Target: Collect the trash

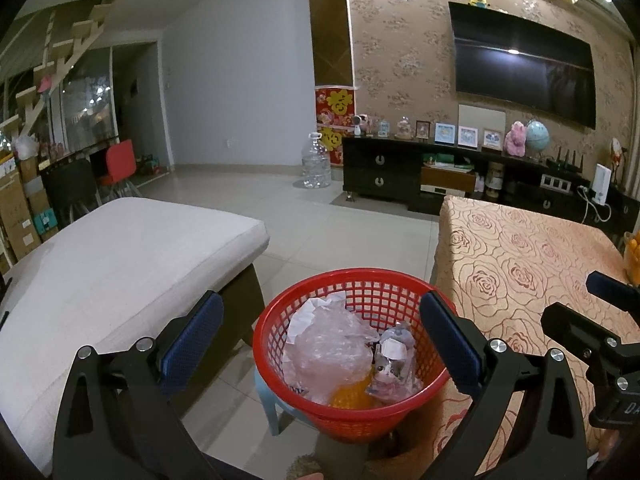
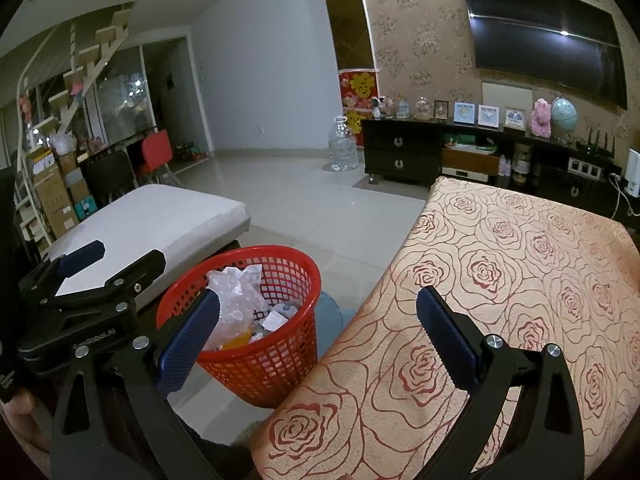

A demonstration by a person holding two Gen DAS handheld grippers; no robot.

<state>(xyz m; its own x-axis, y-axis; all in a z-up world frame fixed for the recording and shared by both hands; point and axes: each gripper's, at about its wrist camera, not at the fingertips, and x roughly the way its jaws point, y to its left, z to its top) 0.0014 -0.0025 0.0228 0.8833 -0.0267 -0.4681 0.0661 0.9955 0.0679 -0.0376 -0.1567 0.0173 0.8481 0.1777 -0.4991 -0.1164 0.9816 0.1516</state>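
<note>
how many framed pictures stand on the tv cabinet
4: a small dark-framed one at the left, then three light-framed ones in a row to its right; ornaments might hide more.

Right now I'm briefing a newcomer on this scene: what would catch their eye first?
The red basket on the floor between sofa and table, holding crumpled plastic and wrappers. Beside it, the rose-patterned tablecloth. Both grippers, left and right, are open and empty.

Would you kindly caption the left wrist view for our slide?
Open left gripper above red basket holding plastic wrap, beside rose-patterned table.
</note>
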